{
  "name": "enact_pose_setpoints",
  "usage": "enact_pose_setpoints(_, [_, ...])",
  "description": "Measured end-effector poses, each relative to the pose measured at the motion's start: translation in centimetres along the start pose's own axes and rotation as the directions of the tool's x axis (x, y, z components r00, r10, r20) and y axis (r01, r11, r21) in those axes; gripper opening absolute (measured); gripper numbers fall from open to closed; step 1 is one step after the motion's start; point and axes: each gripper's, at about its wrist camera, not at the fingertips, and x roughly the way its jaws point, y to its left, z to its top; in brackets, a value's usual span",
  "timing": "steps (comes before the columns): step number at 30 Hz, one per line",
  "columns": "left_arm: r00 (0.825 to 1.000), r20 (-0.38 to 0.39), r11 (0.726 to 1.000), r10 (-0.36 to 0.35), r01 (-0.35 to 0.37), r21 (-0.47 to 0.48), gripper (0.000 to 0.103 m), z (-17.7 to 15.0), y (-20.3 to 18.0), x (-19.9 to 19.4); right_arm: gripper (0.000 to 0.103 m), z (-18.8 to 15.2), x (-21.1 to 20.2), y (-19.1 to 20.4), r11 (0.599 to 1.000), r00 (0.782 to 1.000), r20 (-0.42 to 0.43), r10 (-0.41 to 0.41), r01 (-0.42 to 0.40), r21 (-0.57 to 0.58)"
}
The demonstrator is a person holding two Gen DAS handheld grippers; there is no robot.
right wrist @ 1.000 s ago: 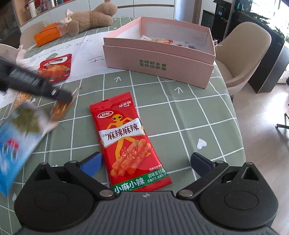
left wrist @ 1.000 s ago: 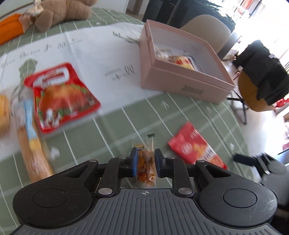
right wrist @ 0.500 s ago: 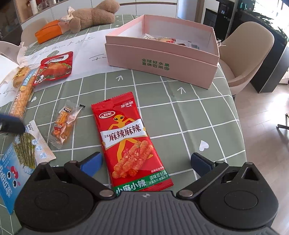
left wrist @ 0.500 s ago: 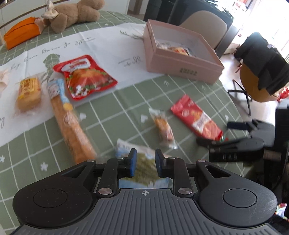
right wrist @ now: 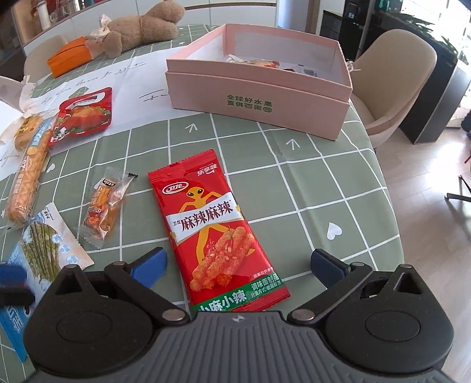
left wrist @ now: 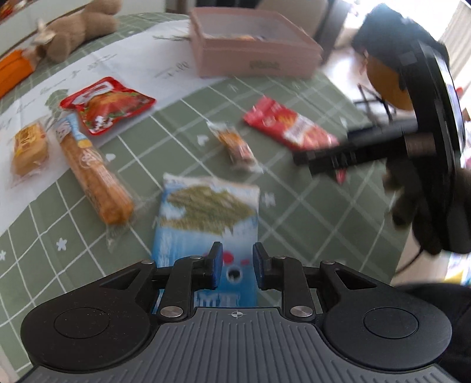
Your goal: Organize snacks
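My left gripper (left wrist: 234,265) hovers over a blue-and-white snack packet (left wrist: 206,212) that lies flat on the green checked tablecloth; its jaws are shut to a narrow gap and hold nothing. My right gripper (right wrist: 238,262) stands wide open over the near end of a red spicy-strip packet (right wrist: 215,229). A small clear-wrapped orange snack (right wrist: 103,209) lies between the two packets. The open pink box (right wrist: 259,85) stands at the far side with some snacks inside. A blue left fingertip (right wrist: 11,275) shows at the right wrist view's lower left edge.
A red chicken pouch (right wrist: 85,115), a long biscuit packet (right wrist: 28,173) and a yellow cake (right wrist: 28,129) lie at the left on a white sheet. A teddy bear (right wrist: 141,26) and an orange box (right wrist: 69,59) sit far back. A beige chair (right wrist: 391,76) stands past the table's right edge.
The left gripper has drawn back from the small orange snack to above the blue packet, which now lies flat on the cloth. The right gripper has stayed put, open.
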Motion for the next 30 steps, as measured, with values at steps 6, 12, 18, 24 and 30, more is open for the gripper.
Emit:
enact_pose_setpoints(6, [0.998, 0.045, 0.996, 0.043, -0.047, 0.076, 0.026, -0.8, -0.7, 0.2, 0.103, -0.2, -0.1, 0.3, 0.999, 1.000, -0.022, -0.023, 0.024, 0.040])
enact_pose_setpoints(12, [0.992, 0.099, 0.992, 0.083, -0.092, 0.090, 0.029, 0.0, -0.3, 0.8, 0.103, -1.1, -0.7, 0.9, 0.999, 0.999, -0.040, -0.023, 0.025, 0.042])
enact_pose_setpoints(18, [0.980, 0.147, 0.991, 0.132, -0.135, 0.012, 0.029, 1.4, 1.6, 1.3, 0.103, -1.7, -1.2, 1.9, 1.000, 0.995, -0.096, -0.006, 0.008, 0.017])
enact_pose_setpoints(24, [0.986, 0.151, 0.983, 0.076, -0.049, -0.177, 0.026, 1.8, 5.0, 0.5, 0.103, -2.1, -1.5, 3.2, 0.999, 0.996, -0.085, 0.025, -0.029, -0.045])
enact_pose_setpoints(30, [0.992, 0.121, 0.992, 0.028, -0.012, -0.129, 0.027, 1.7, 3.2, -0.4, 0.103, -2.3, -1.5, 3.0, 0.998, 0.998, -0.054, 0.033, -0.036, -0.055])
